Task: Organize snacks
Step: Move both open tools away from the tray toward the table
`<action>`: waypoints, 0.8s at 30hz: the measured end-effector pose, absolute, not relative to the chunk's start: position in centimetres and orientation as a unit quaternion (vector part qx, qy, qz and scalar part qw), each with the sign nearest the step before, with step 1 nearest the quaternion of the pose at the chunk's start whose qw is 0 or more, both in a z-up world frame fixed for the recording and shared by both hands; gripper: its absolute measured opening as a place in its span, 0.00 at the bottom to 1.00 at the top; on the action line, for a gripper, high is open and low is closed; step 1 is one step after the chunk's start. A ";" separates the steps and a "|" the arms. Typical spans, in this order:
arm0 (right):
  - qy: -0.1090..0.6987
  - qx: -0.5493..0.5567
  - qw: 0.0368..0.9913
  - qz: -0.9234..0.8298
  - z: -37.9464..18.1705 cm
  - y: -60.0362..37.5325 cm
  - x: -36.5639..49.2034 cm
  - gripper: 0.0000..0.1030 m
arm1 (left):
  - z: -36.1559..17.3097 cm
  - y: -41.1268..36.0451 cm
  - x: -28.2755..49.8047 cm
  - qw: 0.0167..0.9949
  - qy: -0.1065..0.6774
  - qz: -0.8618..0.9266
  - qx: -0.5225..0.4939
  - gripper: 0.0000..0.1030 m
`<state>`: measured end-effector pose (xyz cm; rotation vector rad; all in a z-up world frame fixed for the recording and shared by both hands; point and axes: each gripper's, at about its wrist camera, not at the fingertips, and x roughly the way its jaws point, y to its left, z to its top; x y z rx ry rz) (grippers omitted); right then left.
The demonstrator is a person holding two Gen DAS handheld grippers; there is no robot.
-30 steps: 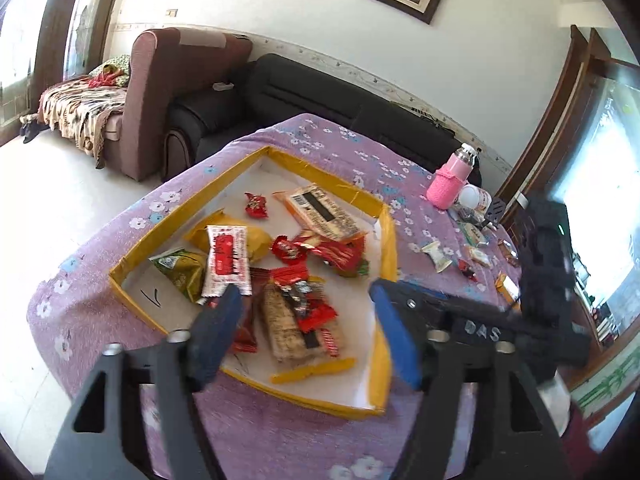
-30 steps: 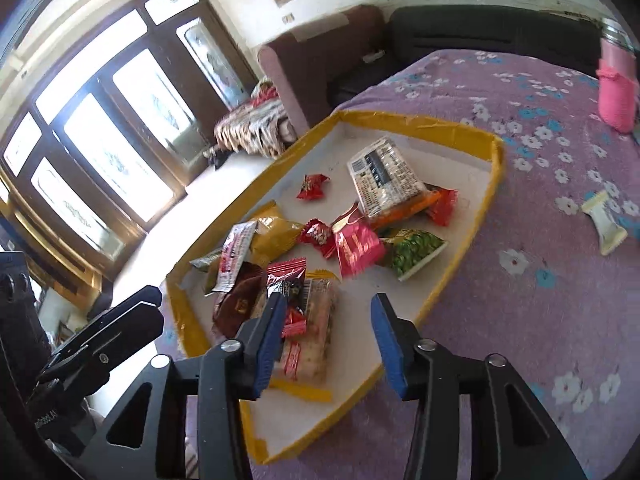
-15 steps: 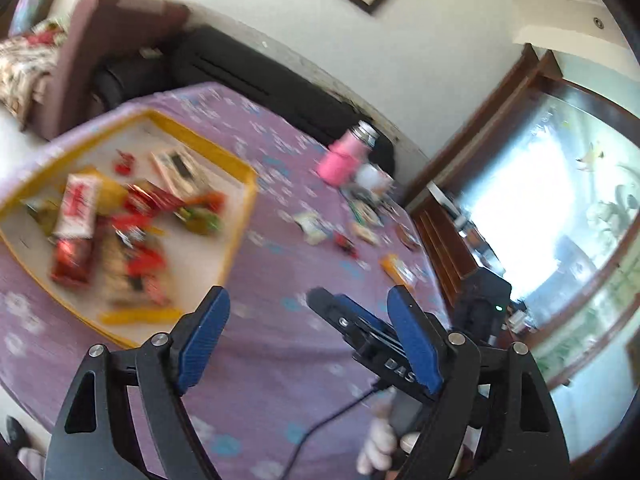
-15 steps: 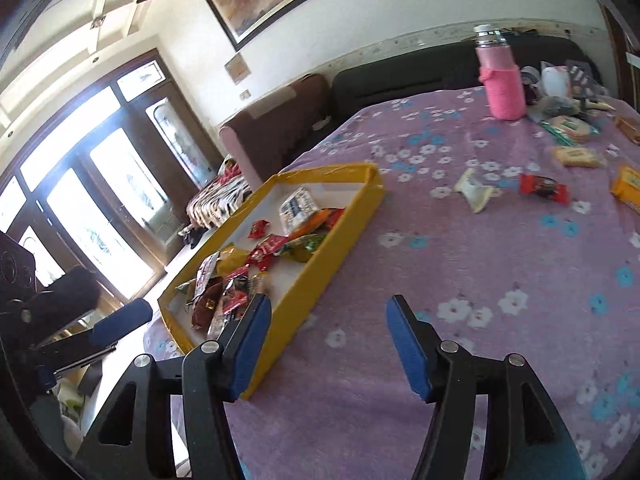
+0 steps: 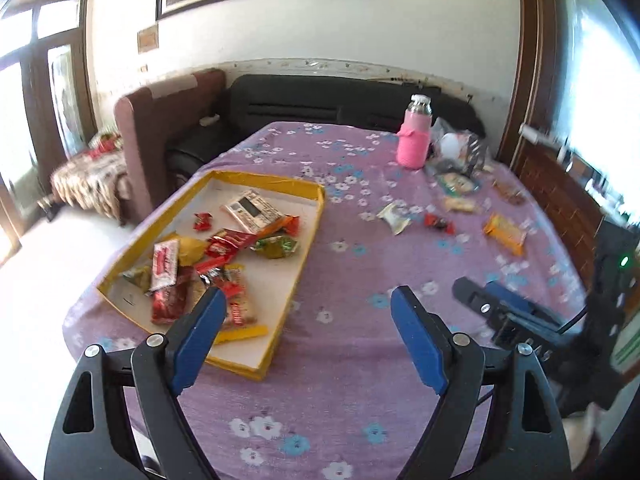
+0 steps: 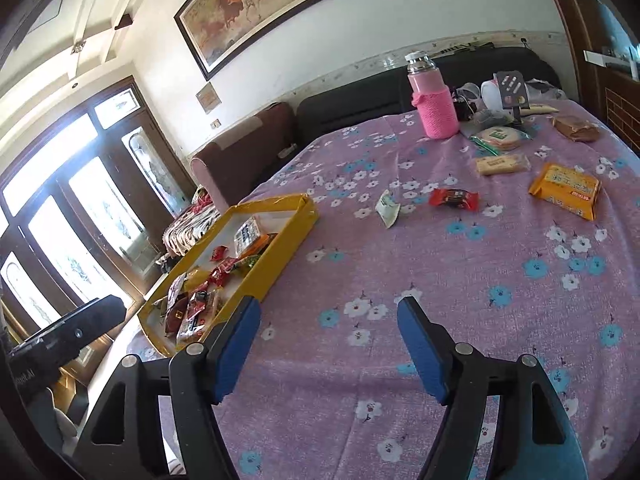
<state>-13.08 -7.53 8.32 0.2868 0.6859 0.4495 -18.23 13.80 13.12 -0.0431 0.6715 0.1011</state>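
1. Two grippers hang over our desk (image 6: pixel 460 280) with its purple flowered cloth: the left gripper (image 5: pixel 304 312) and the right gripper (image 6: pixel 328 320) both have fingers apart and still spreading, nothing between them.
2. Our yellow tray (image 5: pixel 308 236) sits at the desk's left, packed with snacks.
3. Loose snacks lie well apart on the cloth: a white packet (image 6: pixel 387 208), a red candy (image 6: pixel 454 199), an orange pack (image 6: pixel 566 190).
4. We see a pink bottle (image 6: pixel 434 106) upright at the far side.
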 end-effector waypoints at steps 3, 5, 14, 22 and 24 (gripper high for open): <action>0.337 0.142 0.906 0.214 7.9 -7.6 -12.7 0.71 | 12.8 13.5 -18.2 0.942 0.329 0.066 0.000 0.83; 0.342 0.142 0.904 0.214 7.7 -7.5 -12.6 0.71 | 12.3 13.3 -17.9 0.939 0.336 0.068 0.006 0.83; 0.359 0.137 0.899 0.210 6.8 -7.4 -11.6 0.72 | 10.5 12.4 -16.5 0.929 0.366 0.049 0.014 0.83; 0.374 0.122 0.900 0.186 6.5 -9.4 -10.2 0.73 | 8.9 11.2 -14.2 0.916 0.401 -0.005 0.002 0.83; 0.381 0.127 0.900 0.172 6.3 -10.8 -9.3 0.73 | 8.1 10.9 -13.3 0.906 0.421 -0.033 -0.014 0.83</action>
